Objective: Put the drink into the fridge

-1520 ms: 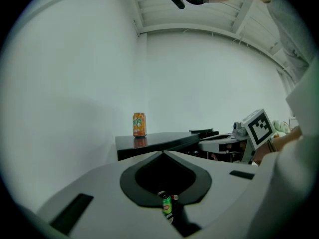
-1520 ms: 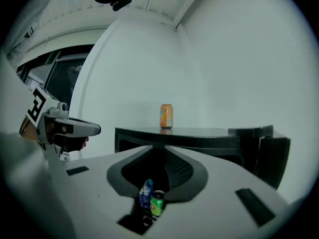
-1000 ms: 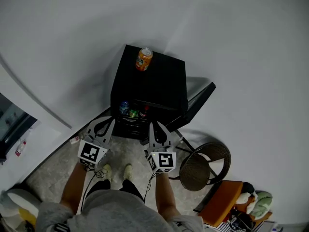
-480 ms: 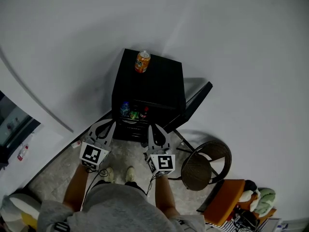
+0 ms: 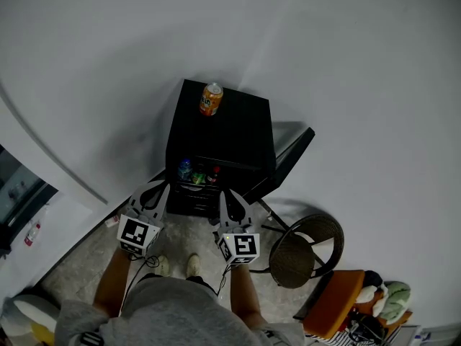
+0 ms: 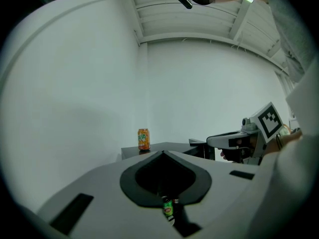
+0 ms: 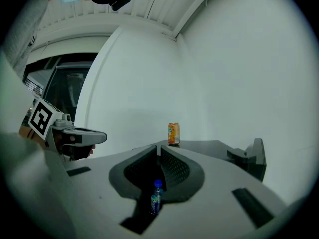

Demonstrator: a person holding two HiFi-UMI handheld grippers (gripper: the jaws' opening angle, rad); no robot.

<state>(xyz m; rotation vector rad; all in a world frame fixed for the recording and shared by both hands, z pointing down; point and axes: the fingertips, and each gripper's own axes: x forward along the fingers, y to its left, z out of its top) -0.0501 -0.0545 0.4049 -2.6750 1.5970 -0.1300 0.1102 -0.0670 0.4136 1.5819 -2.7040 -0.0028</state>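
Observation:
An orange drink can (image 5: 210, 99) stands upright on top of a black mini fridge (image 5: 241, 125) in the corner. The fridge door (image 5: 289, 160) hangs open to the right, and several small bottles (image 5: 197, 172) stand on a shelf inside. My left gripper (image 5: 157, 187) and right gripper (image 5: 225, 192) are held level side by side in front of the open fridge, well short of the can. Both are shut and empty. The can (image 6: 143, 139) shows beyond the left gripper's (image 6: 163, 153) tips. It (image 7: 173, 134) also shows beyond the right gripper's (image 7: 158, 147) tips.
A round dark chair (image 5: 304, 246) stands right of the fridge door, with an orange cushion (image 5: 333, 300) and a soft toy (image 5: 383, 300) beyond it. White walls close the corner behind the fridge. The person's feet (image 5: 176, 264) are on the pale floor in front.
The head view has drifted a little, so the fridge sits slightly lower in the picture. Grippers, can and door keep their places.

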